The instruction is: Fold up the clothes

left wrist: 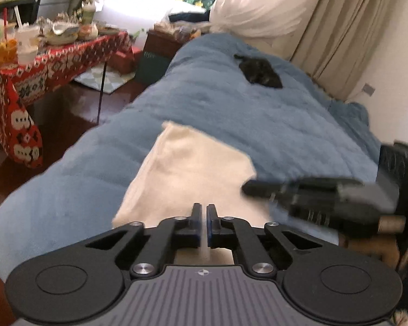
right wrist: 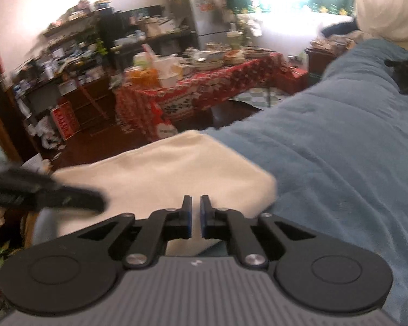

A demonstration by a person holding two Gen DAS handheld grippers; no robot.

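A bed covered by a fluffy blue blanket [left wrist: 258,125] carries a folded cream cloth [left wrist: 193,168] near its front edge. Over the cloth, the left tongs [left wrist: 203,209] and right tongs [right wrist: 195,201] are both nearly closed, each pinching cream fabric.

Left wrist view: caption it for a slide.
Left gripper shut over a cream cloth on a blue blanket.
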